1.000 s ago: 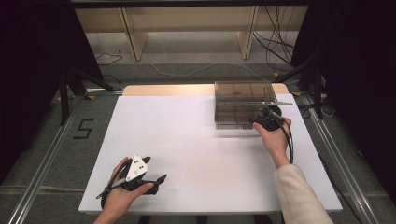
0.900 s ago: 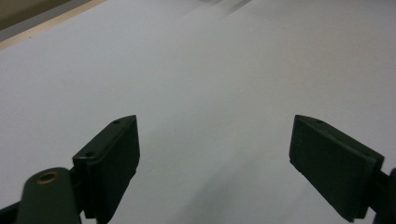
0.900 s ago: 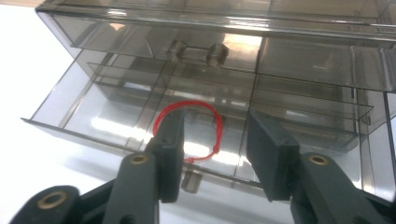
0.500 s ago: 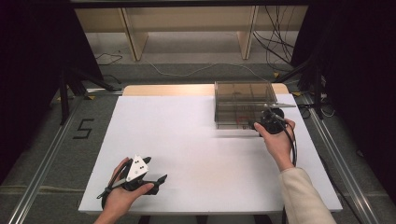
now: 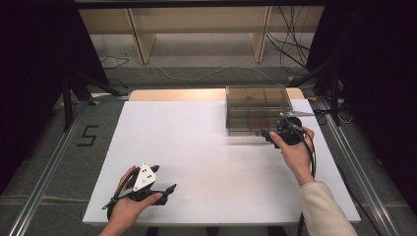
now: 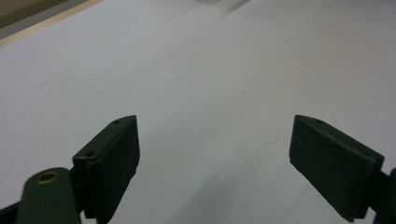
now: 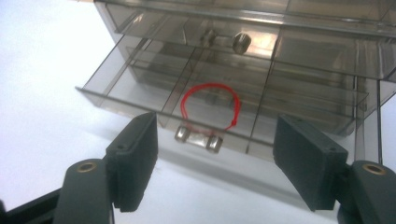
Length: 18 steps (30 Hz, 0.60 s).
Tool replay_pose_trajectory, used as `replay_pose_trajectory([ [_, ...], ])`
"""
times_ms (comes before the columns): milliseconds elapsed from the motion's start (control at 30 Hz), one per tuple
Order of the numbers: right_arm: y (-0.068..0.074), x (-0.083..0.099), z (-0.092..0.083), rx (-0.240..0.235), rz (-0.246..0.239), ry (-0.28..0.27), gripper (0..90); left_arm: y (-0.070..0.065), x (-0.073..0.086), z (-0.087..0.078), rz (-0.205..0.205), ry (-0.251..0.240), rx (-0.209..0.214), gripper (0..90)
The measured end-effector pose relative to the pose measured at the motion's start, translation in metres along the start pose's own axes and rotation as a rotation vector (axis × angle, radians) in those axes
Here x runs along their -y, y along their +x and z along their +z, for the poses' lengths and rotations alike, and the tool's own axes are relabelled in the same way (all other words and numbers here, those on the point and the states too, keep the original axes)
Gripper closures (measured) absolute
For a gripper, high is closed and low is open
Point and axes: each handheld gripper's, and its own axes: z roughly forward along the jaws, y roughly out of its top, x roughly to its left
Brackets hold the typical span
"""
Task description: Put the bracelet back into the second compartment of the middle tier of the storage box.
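Probably the smooth, light plastic drawer [image 7: 187, 100] slides best by its small metal handle [image 7: 198, 138], just before the spread right gripper [image 7: 215, 158]; left gripper [image 6: 219, 158] rests spread too.

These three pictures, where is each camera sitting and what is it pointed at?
High view: above the person's side, looking forward and down on the white table; both forearms and hands enter from below.
Left gripper view: rides the left gripper, facing bare tabletop between open jaws.
Right gripper view: rides the right gripper, facing the clear drawer box and a red loop.
Shared: the drawer box appears in the high and right gripper views.
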Motion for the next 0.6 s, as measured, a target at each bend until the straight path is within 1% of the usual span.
replay_pose_trajectory([
  [100, 0.000, 0.004, -0.004, -0.015, -0.002, 0.000, 30.3, 0.000, 0.000, 0.000, 0.000, 0.001, 0.001, 16.2],
  [167, 0.000, 0.008, -0.007, -0.034, -0.006, 0.005, 28.7, -0.001, 0.000, 0.001, -0.006, -0.002, 0.001, 16.1],
  [300, 0.002, 0.016, -0.013, -0.062, -0.026, 0.004, 27.6, -0.001, 0.000, 0.001, -0.008, -0.002, 0.002, 16.1],
  [367, 0.004, 0.020, -0.015, -0.071, -0.027, 0.011, 27.0, -0.001, 0.000, 0.001, -0.007, -0.001, 0.002, 16.1],
  [433, 0.004, 0.025, -0.019, -0.084, -0.026, 0.006, 26.6, -0.001, 0.000, 0.001, -0.009, -0.002, 0.001, 16.2],
  [467, 0.004, 0.029, -0.021, -0.094, -0.031, 0.003, 26.1, -0.001, 0.000, 0.001, -0.005, 0.001, 0.002, 16.2],
  [600, 0.003, 0.042, -0.029, -0.114, -0.044, -0.002, 25.1, 0.000, 0.001, 0.001, -0.010, 0.001, 0.004, 16.2],
])
